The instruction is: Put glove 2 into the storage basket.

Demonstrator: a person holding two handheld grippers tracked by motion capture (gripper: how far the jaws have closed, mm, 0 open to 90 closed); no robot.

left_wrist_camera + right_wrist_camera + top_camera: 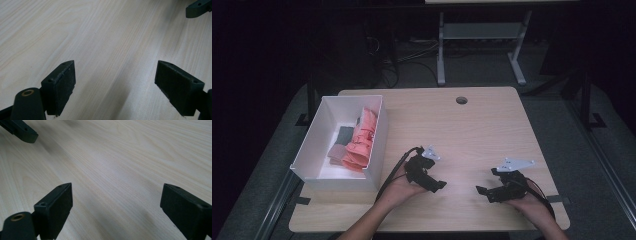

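Right now both grippers are hovering wide open over bare table [492, 125], and the left gripper [438, 185] is sitting nearer the box [379, 145] of cloths [360, 142] than the right gripper [482, 191].

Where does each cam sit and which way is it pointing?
High view: above the near edge, looking forward and down on the light wooden table; forearms, both tools.
Left gripper view: rides the left tool, facing bare tabletop; open jaws.
Right gripper view: rides the right tool, likewise.
Shared: each gripper view catches the other tool's tip.
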